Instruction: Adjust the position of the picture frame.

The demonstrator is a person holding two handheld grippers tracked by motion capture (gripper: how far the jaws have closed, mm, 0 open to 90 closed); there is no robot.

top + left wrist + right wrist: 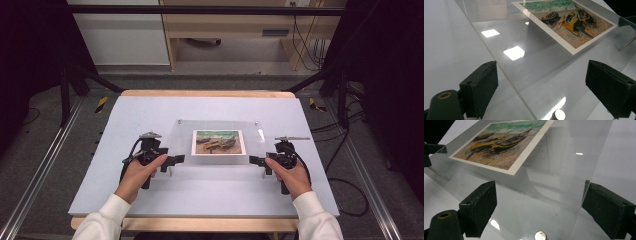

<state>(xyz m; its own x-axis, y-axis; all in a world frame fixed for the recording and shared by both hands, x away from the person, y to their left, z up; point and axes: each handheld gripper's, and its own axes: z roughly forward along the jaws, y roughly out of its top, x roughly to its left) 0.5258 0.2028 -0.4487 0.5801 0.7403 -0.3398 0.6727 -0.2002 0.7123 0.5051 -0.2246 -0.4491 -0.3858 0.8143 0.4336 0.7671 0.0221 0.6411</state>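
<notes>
1. Nearest us, both hands come in from the bottom of the high view. The left gripper (176, 160) and right gripper (253, 160) sit at the near corners of the clear panel (220, 159), pointing inward at each other.
2. Left gripper (541, 86): jaws wide, the panel (529, 75) edge running between them, nothing clamped. A round metal stud (558, 114) sits at the corner just ahead of the jaws.
3. Right gripper (537, 206): jaws likewise wide and straddling the panel (554, 182) corner, not closed on it. A second stud (540, 235) shows between the jaws.
4. Our judgement: the step is taking hold of the panel at both near corners. We should close on bare acrylic beside each stud, not on it, and close both sides together so the sheet does not twist or skid.
5. Panel appears raised off the white table (150, 200); whether it rests on standoffs we cannot tell.
6. Farther in, the boat print (219, 142) lies at the panel's middle, well apart from both grippers. Keep the panel level so the print stays put.
</notes>
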